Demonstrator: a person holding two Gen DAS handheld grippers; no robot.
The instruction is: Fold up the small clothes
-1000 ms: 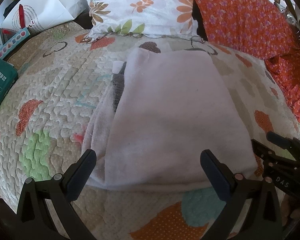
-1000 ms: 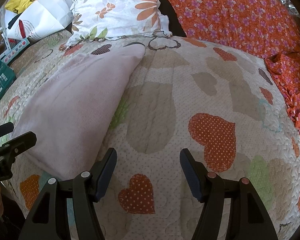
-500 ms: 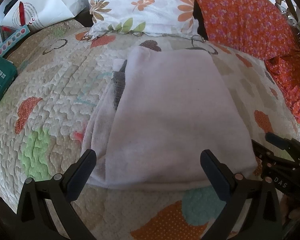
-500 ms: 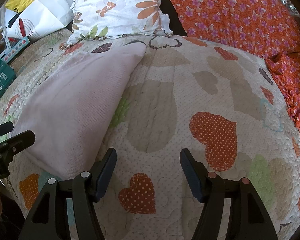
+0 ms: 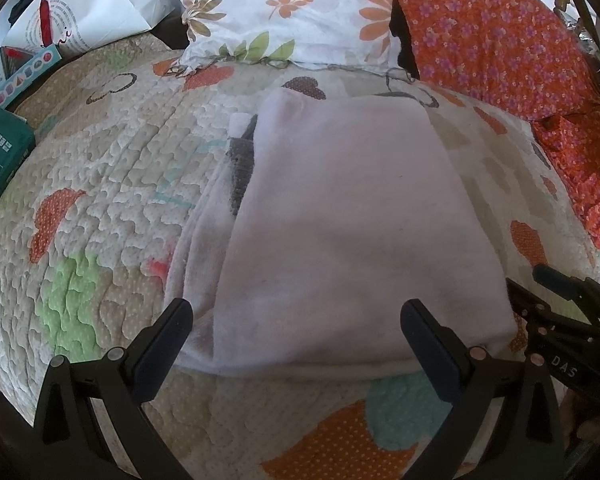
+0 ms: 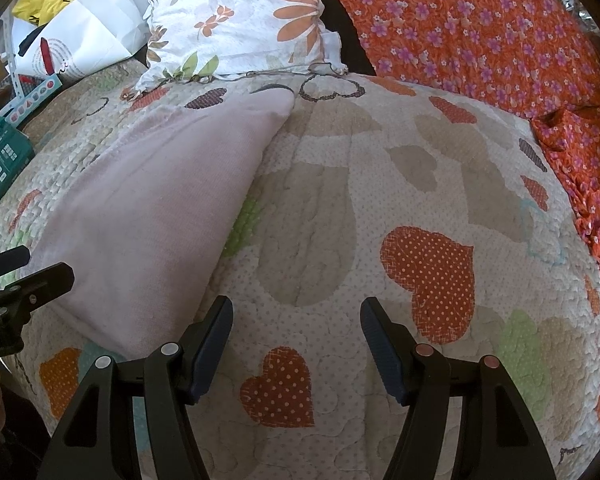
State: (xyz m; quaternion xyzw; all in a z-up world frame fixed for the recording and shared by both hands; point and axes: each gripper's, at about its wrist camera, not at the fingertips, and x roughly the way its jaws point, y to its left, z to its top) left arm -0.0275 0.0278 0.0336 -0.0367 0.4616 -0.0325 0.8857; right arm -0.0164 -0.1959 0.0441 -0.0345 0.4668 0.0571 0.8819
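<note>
Now you are between folds: the pale pink, soft knit garment (image 5: 340,232) lies flat on the quilted heart-print bedspread (image 5: 100,200), one side already folded over, a grey patch showing at its left edge. Your left gripper (image 5: 296,332) hangs wide open at its near hem; your right gripper (image 6: 296,340) gapes empty over bare quilt, right of the garment. Next, I judge, pinch the near hem corners and carry them far.

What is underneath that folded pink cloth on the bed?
The pink cloth lies on the heart-patterned quilt. A grey strip and white edge peek from under its left side; the rest is covered.
</note>
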